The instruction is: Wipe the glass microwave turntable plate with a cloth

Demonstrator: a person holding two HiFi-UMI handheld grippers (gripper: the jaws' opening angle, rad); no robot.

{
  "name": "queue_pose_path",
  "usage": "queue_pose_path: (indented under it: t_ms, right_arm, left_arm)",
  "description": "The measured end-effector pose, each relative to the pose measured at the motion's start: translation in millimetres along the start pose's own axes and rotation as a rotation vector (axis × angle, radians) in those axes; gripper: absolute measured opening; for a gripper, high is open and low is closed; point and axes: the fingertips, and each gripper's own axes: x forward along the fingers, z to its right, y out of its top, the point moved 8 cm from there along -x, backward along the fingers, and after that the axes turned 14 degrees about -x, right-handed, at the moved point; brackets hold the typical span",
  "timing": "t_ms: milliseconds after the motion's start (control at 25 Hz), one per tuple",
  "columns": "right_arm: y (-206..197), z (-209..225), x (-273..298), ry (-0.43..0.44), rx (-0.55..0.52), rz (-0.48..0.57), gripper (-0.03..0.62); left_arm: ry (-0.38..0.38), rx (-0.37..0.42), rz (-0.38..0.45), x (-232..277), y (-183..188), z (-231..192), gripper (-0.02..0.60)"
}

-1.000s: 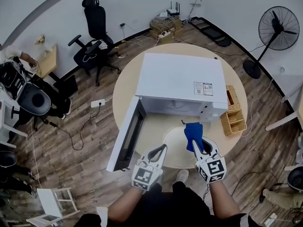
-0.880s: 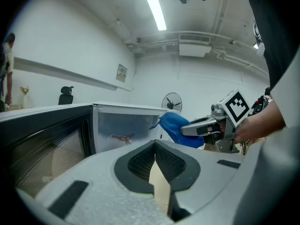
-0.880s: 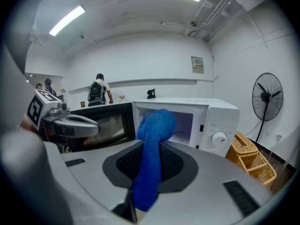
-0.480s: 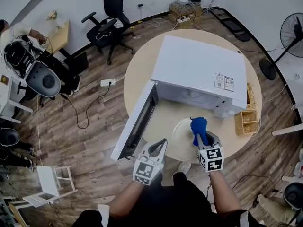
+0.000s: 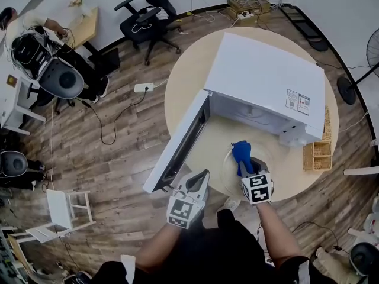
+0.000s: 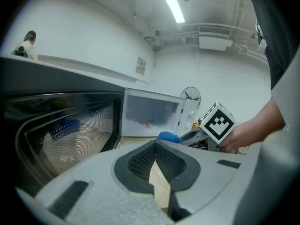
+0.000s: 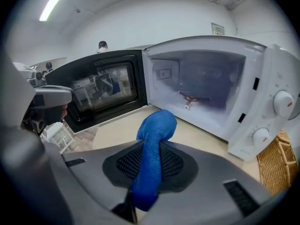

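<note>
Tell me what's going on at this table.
A person works with a tool in each hand at a round table, where a white microwave stands with its door open. The right tool is shut on a blue cloth and holds it over the glass turntable plate, which lies on the table in front of the microwave. Whether the cloth touches the glass isn't clear. The left tool is shut and empty, near the door.

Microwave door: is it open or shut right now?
Open. The door stands swung out from the microwave, and the right gripper view looks straight into its cavity.
</note>
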Motion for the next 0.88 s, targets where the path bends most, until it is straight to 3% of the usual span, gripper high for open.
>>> queue_pose_path:
  t_ms: [400,880]
  right_arm:
    - [9.4,-39.2,40.0,0.076,-0.100,-0.090,0.067]
    - [3.0,-40.1,61.4,0.080,-0.138,-0.157,0.067]
  left_arm:
    - [0.030,-0.019,-0.002,-2.3,-2.4,-8.1,0.006]
    - [0.019,-0.024,-0.029,3.9,-8.7,-9.7,0.006]
